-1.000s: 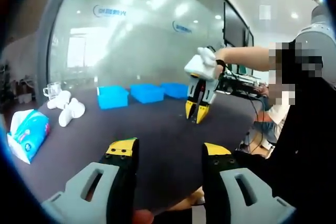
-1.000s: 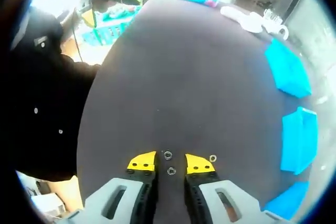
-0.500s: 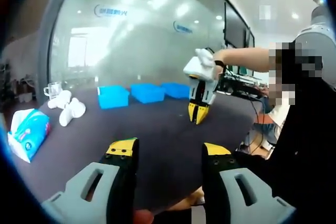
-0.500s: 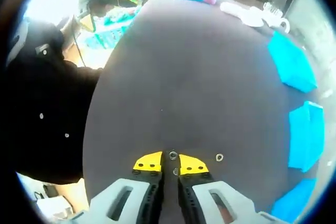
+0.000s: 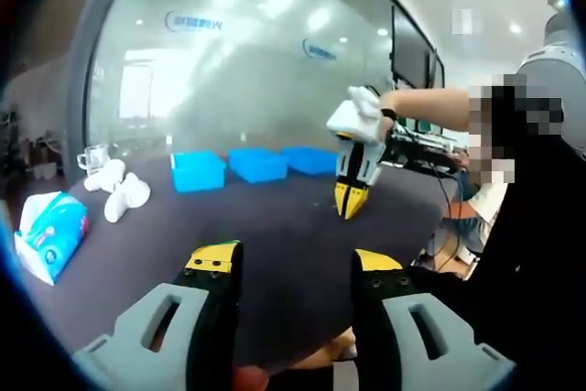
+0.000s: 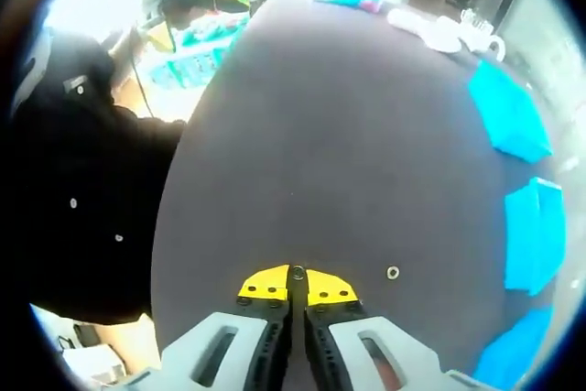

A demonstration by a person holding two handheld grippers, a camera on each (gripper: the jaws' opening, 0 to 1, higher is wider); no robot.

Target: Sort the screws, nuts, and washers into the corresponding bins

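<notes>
In the right gripper view, my right gripper points down at the dark tabletop with its yellow-tipped jaws closed together. A small metal ring, nut or washer, is pinched at their tips. A second small ring lies loose on the table just to the right. Three blue bins line the right side. In the left gripper view, my left gripper hovers open over the near table edge, holding nothing. The right gripper shows there too, tips down on the table in front of the blue bins.
A tissue pack, white cups and a glass mug sit at the table's left end. A person in dark clothing stands at the table's edge. A glass wall rises behind the bins.
My right gripper's jaws closed from a narrow gap onto the small rings between them. One ring is now pinched at the tips. The left gripper stayed still and open.
</notes>
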